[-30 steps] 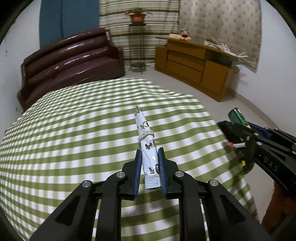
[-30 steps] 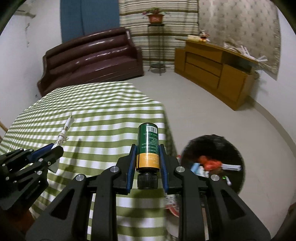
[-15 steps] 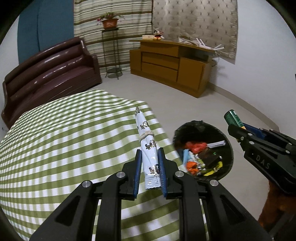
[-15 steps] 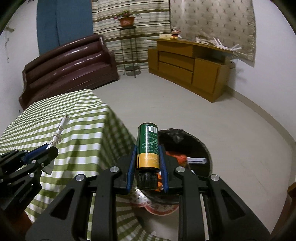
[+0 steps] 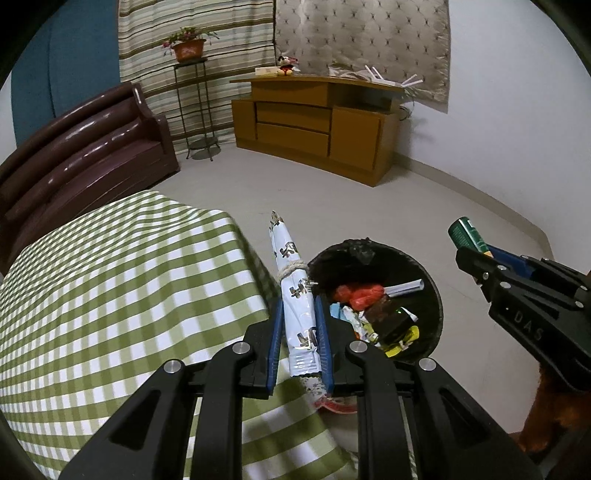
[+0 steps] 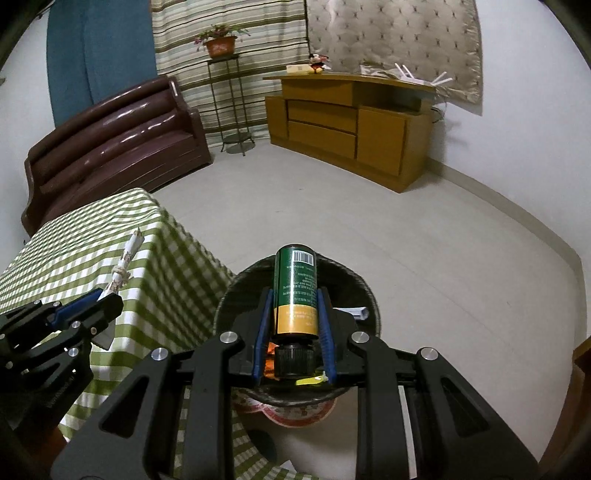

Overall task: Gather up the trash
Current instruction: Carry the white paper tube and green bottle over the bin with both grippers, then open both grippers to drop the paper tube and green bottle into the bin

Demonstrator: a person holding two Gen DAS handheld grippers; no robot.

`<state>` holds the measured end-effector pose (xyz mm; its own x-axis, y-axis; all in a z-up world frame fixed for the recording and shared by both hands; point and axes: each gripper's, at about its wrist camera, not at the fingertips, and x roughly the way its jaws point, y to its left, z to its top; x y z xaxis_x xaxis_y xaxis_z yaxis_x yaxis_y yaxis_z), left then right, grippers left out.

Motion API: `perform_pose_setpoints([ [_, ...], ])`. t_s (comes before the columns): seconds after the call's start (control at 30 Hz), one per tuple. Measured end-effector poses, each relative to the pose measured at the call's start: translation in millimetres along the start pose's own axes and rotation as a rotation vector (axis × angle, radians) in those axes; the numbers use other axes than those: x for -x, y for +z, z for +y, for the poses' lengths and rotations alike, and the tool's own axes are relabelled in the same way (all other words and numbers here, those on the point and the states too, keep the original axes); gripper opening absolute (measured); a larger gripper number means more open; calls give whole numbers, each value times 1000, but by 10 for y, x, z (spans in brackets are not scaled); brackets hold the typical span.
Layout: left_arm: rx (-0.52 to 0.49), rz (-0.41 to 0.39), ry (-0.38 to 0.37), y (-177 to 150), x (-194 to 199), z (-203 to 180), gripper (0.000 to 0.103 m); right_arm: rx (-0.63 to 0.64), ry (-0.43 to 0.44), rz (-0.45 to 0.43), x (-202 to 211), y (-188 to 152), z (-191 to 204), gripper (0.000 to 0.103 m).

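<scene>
Home living room. Dark brown leather sofa (image 6: 110,136) against the wall; beside it a metal plant stand with a potted plant (image 6: 219,43), then a wooden sideboard (image 6: 351,122) with a plush toy (image 6: 317,61) on top. Striped curtain (image 6: 229,22) behind the stand. Nearer than the sofa, a desk under green-checked cloth (image 5: 110,288); pale tiled floor.

White printed wrapper roll (image 5: 297,314), string-tied, clamped tip-up beside bin rim. Green-orange bottle (image 6: 296,295), black cap down, clamped above black bin (image 5: 436,295) holding mixed trash.
</scene>
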<state>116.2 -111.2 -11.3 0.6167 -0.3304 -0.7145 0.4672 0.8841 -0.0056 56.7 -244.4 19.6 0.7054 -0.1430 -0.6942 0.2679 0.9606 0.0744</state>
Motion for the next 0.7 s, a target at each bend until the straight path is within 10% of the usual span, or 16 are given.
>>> perform_pose_setpoints([
  [0.7,-60,26,-1,124,-384,-325,19,-49,5,6,-265,60,-222,23],
])
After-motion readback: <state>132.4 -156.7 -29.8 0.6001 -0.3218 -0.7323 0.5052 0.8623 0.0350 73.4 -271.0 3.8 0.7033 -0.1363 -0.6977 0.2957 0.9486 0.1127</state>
